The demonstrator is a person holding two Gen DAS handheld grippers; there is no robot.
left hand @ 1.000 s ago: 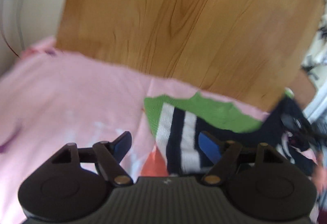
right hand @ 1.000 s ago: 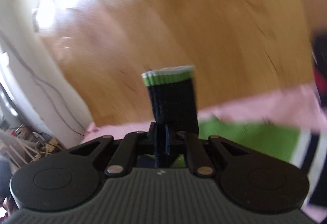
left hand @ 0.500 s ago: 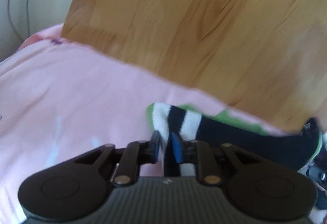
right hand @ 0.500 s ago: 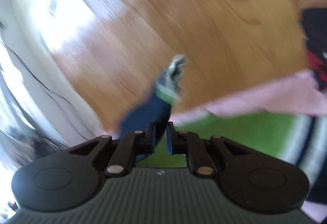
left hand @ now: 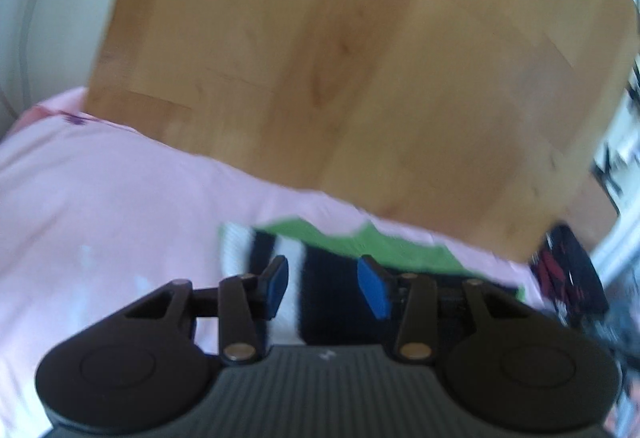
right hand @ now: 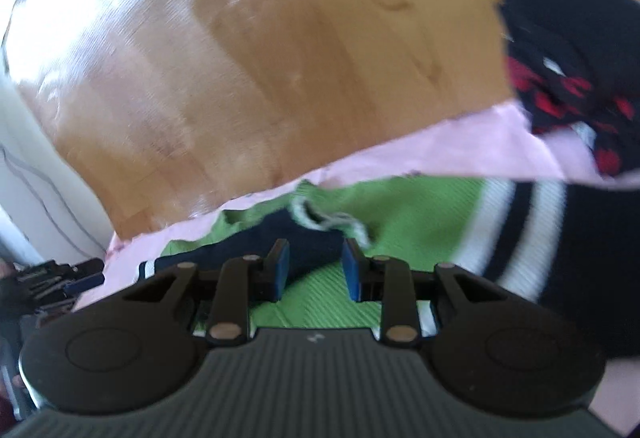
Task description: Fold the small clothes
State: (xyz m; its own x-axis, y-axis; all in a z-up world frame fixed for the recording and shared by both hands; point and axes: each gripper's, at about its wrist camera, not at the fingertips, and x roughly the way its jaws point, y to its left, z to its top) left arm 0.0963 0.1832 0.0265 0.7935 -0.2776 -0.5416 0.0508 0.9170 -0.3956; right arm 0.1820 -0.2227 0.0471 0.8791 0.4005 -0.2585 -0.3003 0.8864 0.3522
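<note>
Sweater (right hand: 420, 214) green w/ navy-white stripes, flat on pink sheet (left hand: 100, 198); both tongs (left hand: 324, 284) (right hand: 314, 268) just opening, nothing gripped.

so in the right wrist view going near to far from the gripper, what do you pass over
right gripper, jaws apart → navy sleeve lying folded over → green part of the striped sweater → pink sheet → wooden floor
</note>
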